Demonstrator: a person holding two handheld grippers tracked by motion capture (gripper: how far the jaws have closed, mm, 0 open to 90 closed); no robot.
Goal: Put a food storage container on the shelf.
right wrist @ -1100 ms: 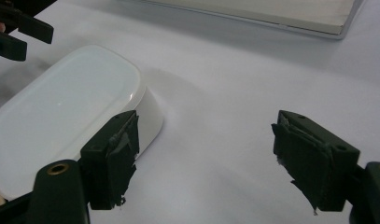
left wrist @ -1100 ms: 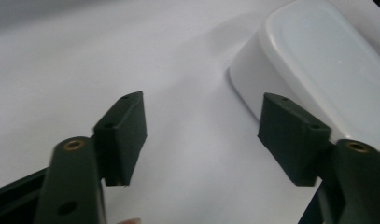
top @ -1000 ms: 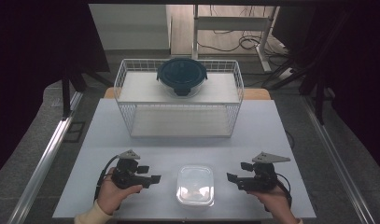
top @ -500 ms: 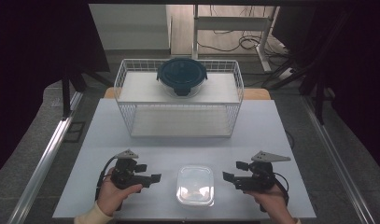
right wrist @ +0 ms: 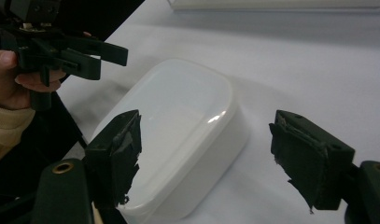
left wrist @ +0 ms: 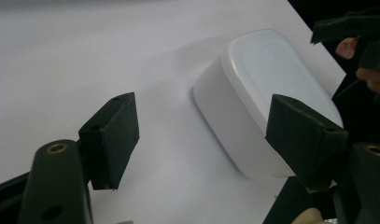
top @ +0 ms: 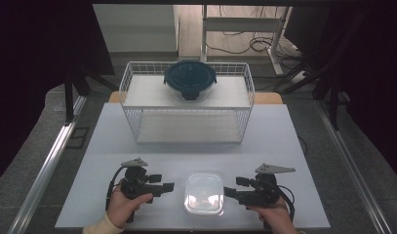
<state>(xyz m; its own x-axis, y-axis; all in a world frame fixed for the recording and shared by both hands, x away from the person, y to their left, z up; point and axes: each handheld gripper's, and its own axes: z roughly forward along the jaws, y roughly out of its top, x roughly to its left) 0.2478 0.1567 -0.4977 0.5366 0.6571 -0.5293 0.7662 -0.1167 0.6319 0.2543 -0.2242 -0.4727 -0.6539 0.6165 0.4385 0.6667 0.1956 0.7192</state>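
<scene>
Both grippers are held wide open, nothing clamped or touched. The left gripper (top: pixel 168 185) and right gripper (top: pixel 228 191) are pointed at a white lidded container (top: pixel 204 193) sat at the desk's (top: pixel 284 141) near edge, just between them. A wire basket (top: pixel 186 103) is parked at the far edge.

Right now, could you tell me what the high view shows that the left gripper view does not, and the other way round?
The high view alone takes in the wire basket with the dark-lidded round container on its upper shelf. The left gripper view alone gives a close look at the left gripper, jaws apart. Both show the white lidded container on the table and the right gripper.
</scene>
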